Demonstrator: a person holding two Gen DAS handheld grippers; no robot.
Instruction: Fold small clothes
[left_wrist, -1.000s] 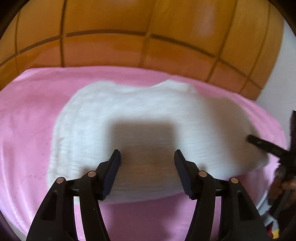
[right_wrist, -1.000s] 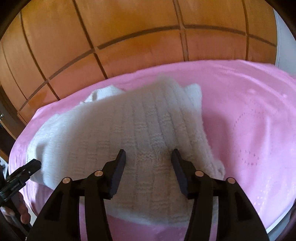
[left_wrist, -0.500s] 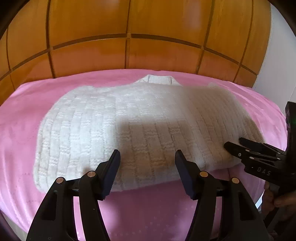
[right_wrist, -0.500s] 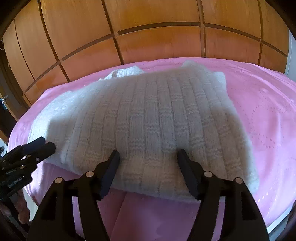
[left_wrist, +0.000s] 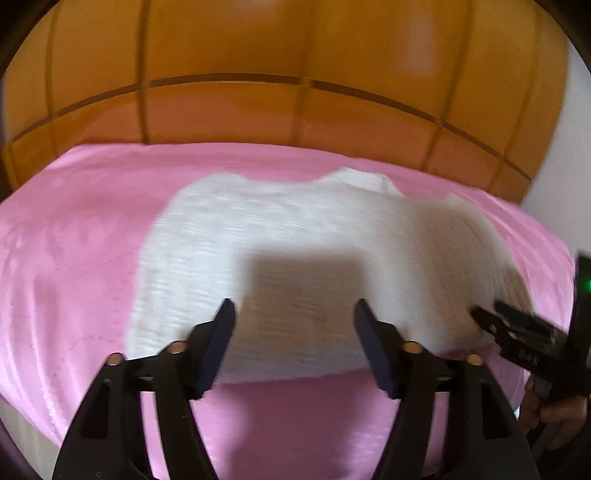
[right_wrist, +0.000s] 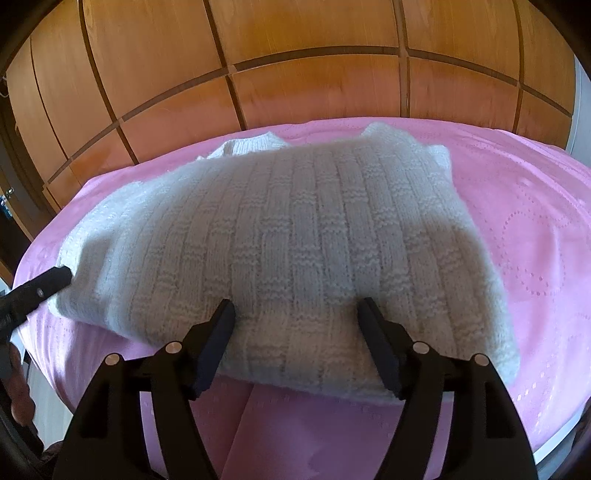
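White knitted sweater (right_wrist: 280, 251) lies folded flat on a pink bedspread (right_wrist: 524, 236), roughly mid-bed, its near hem close to the bed's front edge. Basket-weave rib pattern clear in the right wrist view; collar band pokes out at the far side. Left wrist view is motion-blurred, knit detail lost there (left_wrist: 295, 251).

Left hand-held gripper (left_wrist: 294, 325): jaws spread wide and they have just been opening further. Nothing between the pads; they hang over the sweater's near hem. Whether the tips brush the knit, cannot tell through the blur. Its shadow falls as a dark block on the cloth ahead.

Right hand-held gripper (right_wrist: 296, 321): jaws likewise wide apart, just been opening, no cloth pinched. Tips sit over the near edge of the sweater, the fabric lying flat and undisturbed between and beyond them.

Each gripper shows in the other's view: the right one at the far right edge of the left view, near the sweater's right corner, a person's fingers (left_wrist: 554, 417) wrapped on its handle; the left one's tip at the sweater's left corner in the right view.

Behind the bed: wooden panelled wall (right_wrist: 295, 74) with dark grooves. White wall strip at far right.
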